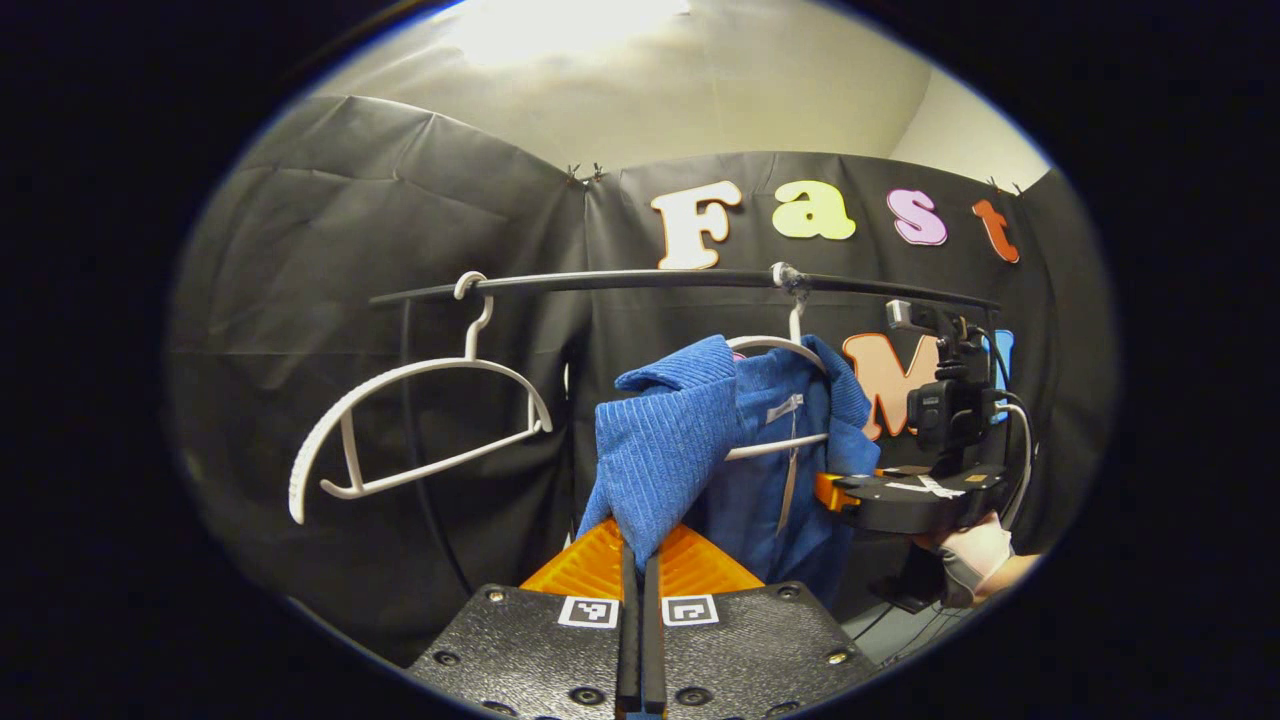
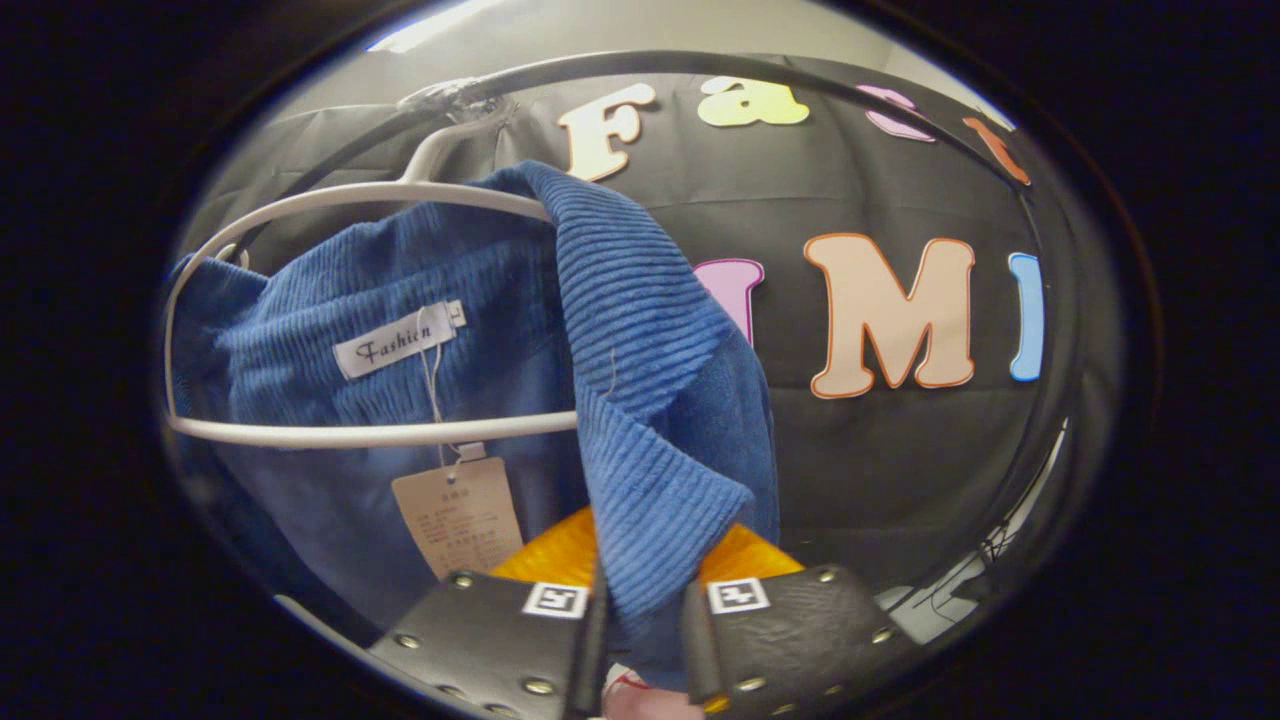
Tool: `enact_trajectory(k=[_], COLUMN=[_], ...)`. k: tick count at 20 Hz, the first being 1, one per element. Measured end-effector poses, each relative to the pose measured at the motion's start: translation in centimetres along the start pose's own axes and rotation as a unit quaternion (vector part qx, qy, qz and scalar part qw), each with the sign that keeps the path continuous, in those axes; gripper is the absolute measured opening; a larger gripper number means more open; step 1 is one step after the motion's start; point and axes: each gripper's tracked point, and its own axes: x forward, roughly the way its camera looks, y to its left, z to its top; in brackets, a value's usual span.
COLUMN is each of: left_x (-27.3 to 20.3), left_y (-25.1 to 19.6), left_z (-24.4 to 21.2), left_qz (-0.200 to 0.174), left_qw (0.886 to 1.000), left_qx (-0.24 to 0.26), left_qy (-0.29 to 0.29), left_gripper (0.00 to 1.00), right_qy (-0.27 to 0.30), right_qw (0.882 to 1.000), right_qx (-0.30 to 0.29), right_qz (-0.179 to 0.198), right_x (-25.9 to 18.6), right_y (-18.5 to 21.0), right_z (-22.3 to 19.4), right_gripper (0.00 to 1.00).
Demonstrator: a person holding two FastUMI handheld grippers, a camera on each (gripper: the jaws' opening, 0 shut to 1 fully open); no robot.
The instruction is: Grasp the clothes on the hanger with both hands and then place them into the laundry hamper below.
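Left of the rail's (image 1: 640, 282) middle hangs a bare white hanger (image 1: 400, 425). Right of it, the blue garment (image 1: 760, 440) sits on a second hanger (image 1: 785, 350) under the rail. Left tool (image 1: 640, 560): fingers together, clamped on the garment's left collar fold. Right tool (image 2: 640, 610): clamped on the right collar fold. Judgement: both grips sit below the hanger's shoulders, so the cloth must lift up off them. The hamper's position is unconfirmed.

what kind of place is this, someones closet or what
Probably a staged recording booth, not a closet: black cloth wall, a bare clothes rail holding a blue garment and an empty white hanger.
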Motion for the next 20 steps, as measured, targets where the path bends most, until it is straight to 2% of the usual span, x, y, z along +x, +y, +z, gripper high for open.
enact_trajectory(k=[2,10,13,20], left_x=[-0.1,-0.6,-1.0,-1.7], left_y=[0.5,2.1,2.3,3.2], left_z=[0.1,2.2,3.4,4.8], left_qz=[0.008,0.043,0.041,0.033], left_qw=[1.000,0.999,0.998,0.996], left_qx=[-0.004,-0.007,-0.013,-0.066], left_qy=[-0.001,-0.027,-0.039,-0.048], left_gripper=[0.01,0.02,0.01,0.02], right_qy=[-0.009,-0.057,-0.076,-0.120], right_qw=[1.000,0.997,0.995,0.989], right_qx=[-0.007,-0.009,-0.016,-0.040], right_qz=[-0.018,-0.046,-0.056,-0.078], right_x=[-0.5,-1.1,-0.8,0.7], right_y=[-1.1,-5.2,-6.5,-8.7], right_z=[0.6,5.7,7.9,12.7], right_gripper=[0.10,0.09,0.09,0.09])
